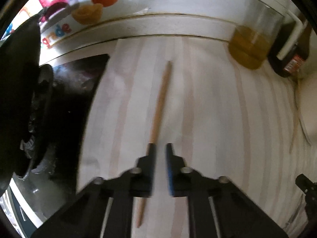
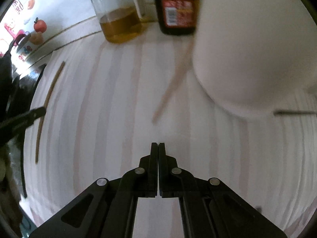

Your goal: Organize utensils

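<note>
A wooden chopstick (image 1: pixel 158 107) lies on the pale striped counter, running away from my left gripper (image 1: pixel 159 148). The left jaws are slightly open and hover over its near half; the stick passes under the left finger (image 1: pixel 150 164), not gripped. The same chopstick shows at the far left of the right wrist view (image 2: pixel 48 97), with the left gripper's tip (image 2: pixel 37 112) over it. A second chopstick (image 2: pixel 172 83) lies blurred, partly under a white bowl (image 2: pixel 255 45). My right gripper (image 2: pixel 158 146) is shut and empty above the counter.
A glass jar with amber liquid (image 1: pixel 251 45) and a dark sauce bottle (image 2: pixel 177 8) stand by the back wall. A black stove with a pan (image 1: pixel 25 103) fills the left. A thin dark utensil (image 2: pixel 295 112) pokes out right of the bowl.
</note>
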Demonstrator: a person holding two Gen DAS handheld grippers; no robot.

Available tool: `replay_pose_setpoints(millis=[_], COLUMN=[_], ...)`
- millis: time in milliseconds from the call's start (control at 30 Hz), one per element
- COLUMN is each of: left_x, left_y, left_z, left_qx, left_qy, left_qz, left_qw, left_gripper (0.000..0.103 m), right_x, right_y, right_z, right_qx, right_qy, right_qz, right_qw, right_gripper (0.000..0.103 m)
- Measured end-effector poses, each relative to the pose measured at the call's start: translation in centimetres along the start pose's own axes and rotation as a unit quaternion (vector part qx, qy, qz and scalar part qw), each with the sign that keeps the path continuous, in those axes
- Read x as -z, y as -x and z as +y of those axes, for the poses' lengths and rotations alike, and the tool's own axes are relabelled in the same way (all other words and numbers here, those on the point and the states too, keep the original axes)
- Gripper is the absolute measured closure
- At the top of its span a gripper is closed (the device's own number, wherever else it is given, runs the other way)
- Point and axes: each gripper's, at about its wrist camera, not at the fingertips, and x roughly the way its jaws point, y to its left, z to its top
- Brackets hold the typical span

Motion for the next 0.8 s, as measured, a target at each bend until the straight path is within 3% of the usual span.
replay_pose_setpoints(millis=[133, 200, 267, 333, 433, 500, 533, 600, 633, 800], left_x=[1.2, 1.7, 2.0, 2.2, 2.0, 1.6, 1.3, 0.9, 0.5, -0.9], left_y=[0.1, 0.7, 1.3, 2.5, 3.8, 4.0, 3.7, 3.8, 3.5, 1.1], left_z=[-0.1, 0.1, 0.5, 1.3, 2.5, 3.0, 3.2, 3.3, 3.2, 2.0], left_qx=[0.019, 0.024, 0.024, 0.018, 0.01, -0.001, -0.001, -0.006, -0.007, -0.027], left_qy=[0.019, 0.031, 0.04, 0.058, 0.076, 0.074, 0.073, 0.068, 0.06, 0.016], left_qz=[0.01, 0.008, 0.005, -0.007, -0.018, -0.019, -0.022, -0.032, -0.032, -0.009], left_qw=[0.9996, 0.9992, 0.9989, 0.9981, 0.9969, 0.997, 0.9971, 0.9971, 0.9976, 0.9995], left_gripper=[0.101, 0.101, 0.101, 0.098, 0.09, 0.057, 0.051, 0.048, 0.048, 0.048], right_x=[-0.2, -1.2, -2.8, -3.9, -5.0, -5.5, -5.7, -5.8, -5.8, -4.7], right_y=[1.9, 1.7, 0.7, -0.4, -1.8, -2.7, -2.9, -3.2, -3.2, -3.1], right_z=[-1.8, -2.3, -1.9, -1.0, 0.1, 0.6, 0.9, 1.6, 1.8, 2.3], right_qx=[-0.032, -0.046, -0.042, -0.02, 0.016, 0.048, 0.057, 0.076, 0.082, 0.073], right_qy=[-0.039, -0.059, -0.07, -0.065, -0.06, -0.063, -0.062, -0.06, -0.058, -0.022], right_qz=[-0.015, -0.023, -0.036, -0.045, -0.049, -0.052, -0.058, -0.066, -0.07, -0.061], right_qw=[0.999, 0.997, 0.996, 0.997, 0.997, 0.996, 0.995, 0.993, 0.992, 0.995], right_gripper=[0.102, 0.097, 0.073, 0.065, 0.065, 0.064, 0.065, 0.077, 0.091, 0.092])
